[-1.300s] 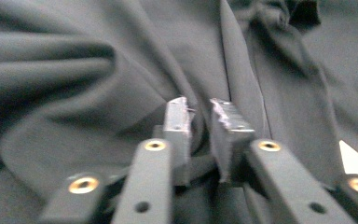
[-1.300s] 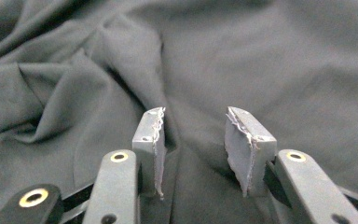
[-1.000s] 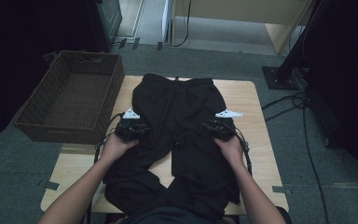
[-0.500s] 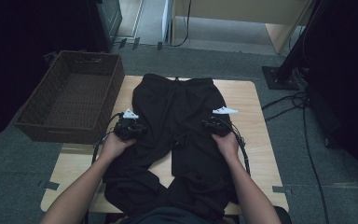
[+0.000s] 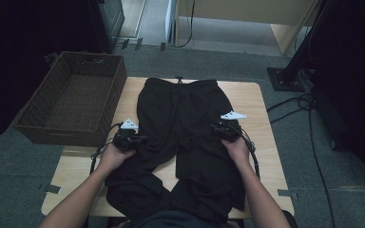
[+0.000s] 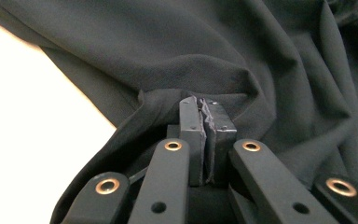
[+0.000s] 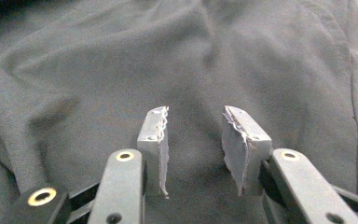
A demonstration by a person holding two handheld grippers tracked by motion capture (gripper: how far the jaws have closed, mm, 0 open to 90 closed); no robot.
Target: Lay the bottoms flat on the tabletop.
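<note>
Black trousers [image 5: 185, 109] lie flat on a wooden table [image 5: 254, 102], waistband at the far end and legs hanging over the near edge. My left gripper [image 5: 126, 137] sits at the trousers' left edge. In the left gripper view its jaws [image 6: 200, 103] are shut on a bunched fold of the black cloth [image 6: 261, 56], with bare table beside it. My right gripper [image 5: 225, 129] rests over the right leg. Its jaws [image 7: 196, 116] stand open in the right gripper view, with cloth [image 7: 121, 60] below and nothing between the pads.
A dark wicker basket [image 5: 57, 135] stands at the table's left, close to my left hand. Cables [image 5: 309, 118] run over the grey floor at the right. A black stand base [image 5: 285, 78] sits at the far right.
My left gripper has shifted slightly left and toward the person along the trousers' edge. The right gripper has barely moved.
</note>
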